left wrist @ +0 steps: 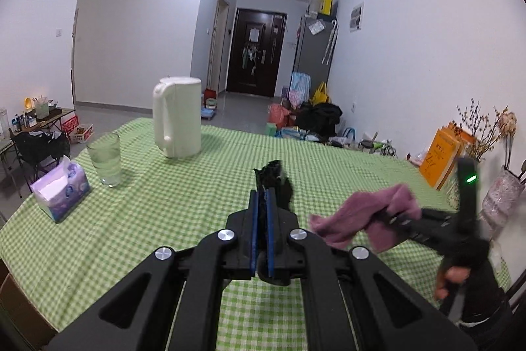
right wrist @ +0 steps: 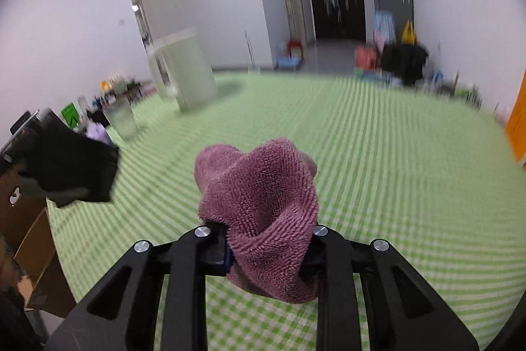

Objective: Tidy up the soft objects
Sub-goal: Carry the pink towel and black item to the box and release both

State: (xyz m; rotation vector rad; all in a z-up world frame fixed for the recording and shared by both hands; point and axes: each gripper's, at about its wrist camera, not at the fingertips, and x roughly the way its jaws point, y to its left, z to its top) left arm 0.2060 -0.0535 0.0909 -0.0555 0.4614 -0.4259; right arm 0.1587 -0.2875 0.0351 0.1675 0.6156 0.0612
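Note:
My left gripper point(left wrist: 262, 198) is shut on a black cloth point(left wrist: 276, 180), which pokes out past the blue pads above the green checked tablecloth point(left wrist: 164, 213). In the left wrist view, a purple towel point(left wrist: 358, 219) hangs from my right gripper point(left wrist: 393, 217), held up at the right by a hand point(left wrist: 452, 278). The right wrist view shows my right gripper point(right wrist: 268, 240) shut on the bunched purple towel point(right wrist: 263, 196), which covers its fingertips. Blurred at the left of that view is the left gripper with the black cloth point(right wrist: 75, 173).
A white kettle point(left wrist: 177, 117), a glass of water point(left wrist: 107, 158) and a tissue pack point(left wrist: 60, 191) stand on the table's left side. Orange books point(left wrist: 440, 157) and a vase of dried flowers point(left wrist: 499, 196) line the right edge by the wall.

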